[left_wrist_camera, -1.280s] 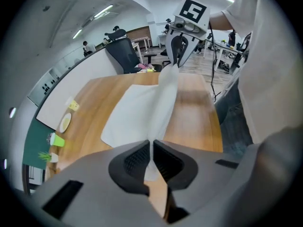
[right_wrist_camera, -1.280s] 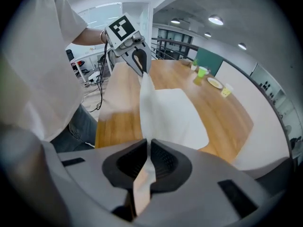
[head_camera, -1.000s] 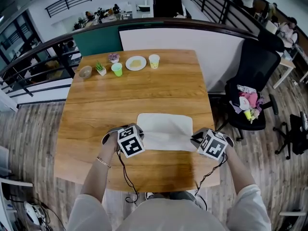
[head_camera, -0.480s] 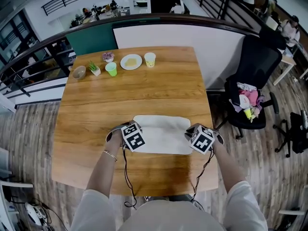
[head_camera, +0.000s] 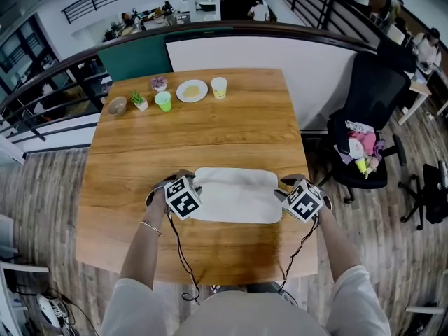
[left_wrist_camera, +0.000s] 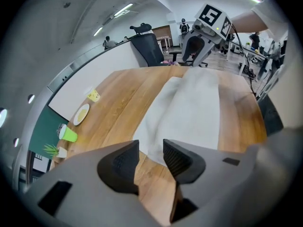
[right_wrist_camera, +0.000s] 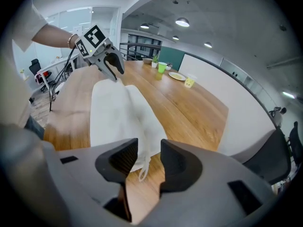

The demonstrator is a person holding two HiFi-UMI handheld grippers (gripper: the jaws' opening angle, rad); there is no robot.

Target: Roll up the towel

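Towel [head_camera: 234, 196] mid-frame, flat — L gripper [left_wrist_camera: 150, 150] & R gripper [right_wrist_camera: 149, 150] jaws just opened, nothing clamped; rolling not begun.

Open-plan office, swivel chair [head_camera: 379, 89], wooden table [head_camera: 210, 126]

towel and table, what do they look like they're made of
Towel: soft white cloth, likely cotton. It is matte and lies in limp folds and wrinkles.
Table: wood or a wood-look veneer, in a warm brown with grain lines, plank seams and a mild sheen. The pictures can't settle whether it is solid wood or laminate.
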